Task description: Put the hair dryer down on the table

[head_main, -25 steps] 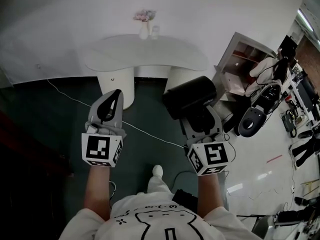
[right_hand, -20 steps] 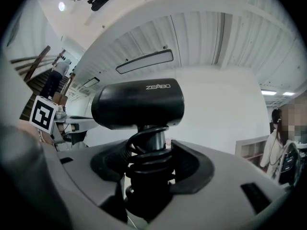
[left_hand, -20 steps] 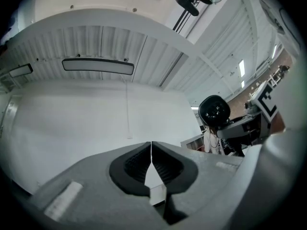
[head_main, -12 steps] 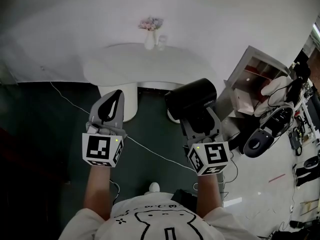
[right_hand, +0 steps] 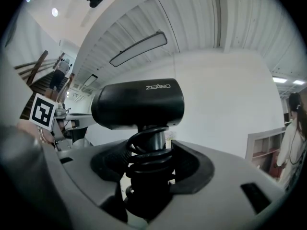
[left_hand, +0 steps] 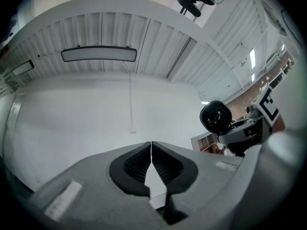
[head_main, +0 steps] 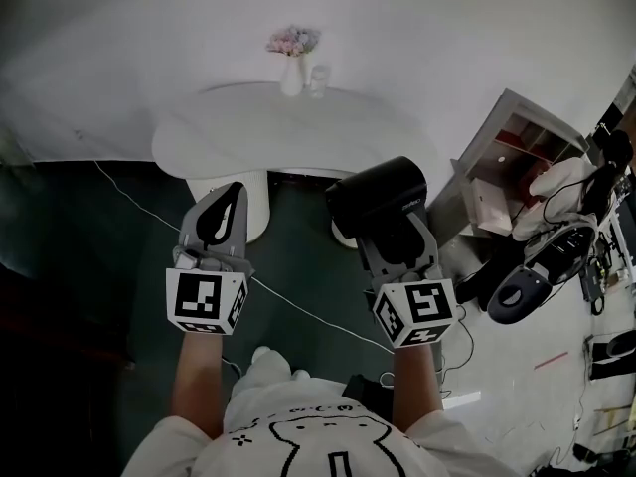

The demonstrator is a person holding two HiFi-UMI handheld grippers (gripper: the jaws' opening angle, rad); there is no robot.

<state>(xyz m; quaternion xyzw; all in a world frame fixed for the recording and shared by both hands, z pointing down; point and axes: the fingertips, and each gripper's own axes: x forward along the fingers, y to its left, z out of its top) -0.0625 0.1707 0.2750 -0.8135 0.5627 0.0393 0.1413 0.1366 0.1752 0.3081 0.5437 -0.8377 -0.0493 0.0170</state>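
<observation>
Black hair dryer (head_main: pixel 378 193): clamped by its handle, cord (right_hand: pixel 148 150) coiled round it, between the jaws of the right gripper (head_main: pixel 396 229); barrel crosswise above the jaws; held aloft just short of the near edge of the white table (head_main: pixel 229 132), not on its top.
Left gripper (head_main: pixel 233 189): jaws together, nothing between.
Far edge of table: vase of flowers (head_main: pixel 291 63), small glass (head_main: pixel 318 79).

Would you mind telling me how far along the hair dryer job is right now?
Done: the right gripper has the hair dryer by its cord-wrapped handle. In hand: it hangs over the dark floor, short of the white table. Left: set it on the table and release.
</observation>
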